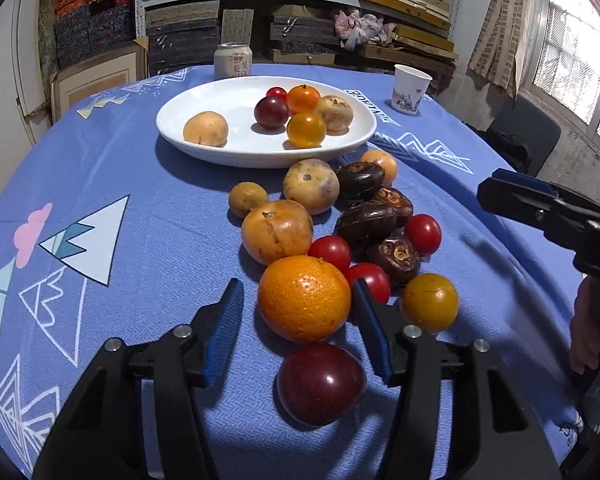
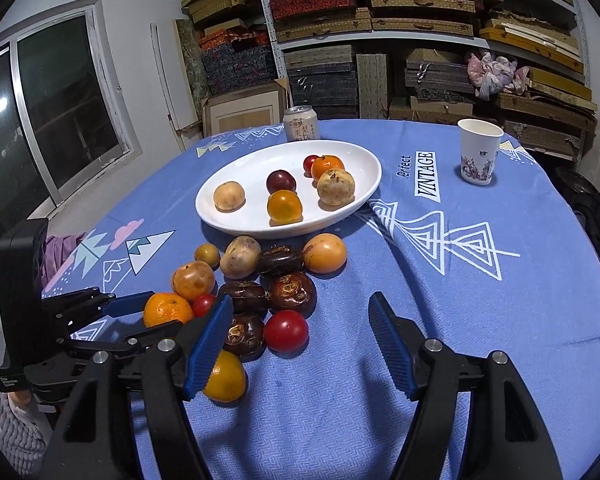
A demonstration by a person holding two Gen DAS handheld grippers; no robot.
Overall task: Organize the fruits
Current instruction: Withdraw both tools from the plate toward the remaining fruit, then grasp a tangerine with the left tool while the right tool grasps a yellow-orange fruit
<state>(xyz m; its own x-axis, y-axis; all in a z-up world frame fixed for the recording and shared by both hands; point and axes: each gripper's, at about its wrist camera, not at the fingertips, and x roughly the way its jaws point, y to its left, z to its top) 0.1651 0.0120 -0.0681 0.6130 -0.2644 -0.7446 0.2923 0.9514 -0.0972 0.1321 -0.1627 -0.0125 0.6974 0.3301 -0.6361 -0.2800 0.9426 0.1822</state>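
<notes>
Nearest the left wrist camera, a dark red plum [image 1: 320, 384] lies on the blue tablecloth [image 1: 140, 240] just below the left gripper [image 1: 300, 312], whose blue pads stand apart on either side of a mandarin [image 1: 304, 298]; the right-hand pad looks close to its skin, the other shows a clear gap, so nothing is clamped yet. The right gripper [image 2: 300, 328] hangs with its jaws wide and empty over bare cloth beside the pile, a cherry tomato [image 2: 286, 331] just ahead of it. Six fruits already sit in the white plate [image 1: 204, 92]: a pale round fruit alone, plus a plum, a small tomato, a mandarin, a yellow-orange fruit and a brownish one clustered together. Left on the cloth is the larger share, more than a dozen: orange and yellow fruits, tomatoes, dark water chestnuts [image 1: 364, 222] and the plum. Judging by that, the sorting is roughly a third done, with the mandarin likely next.
</notes>
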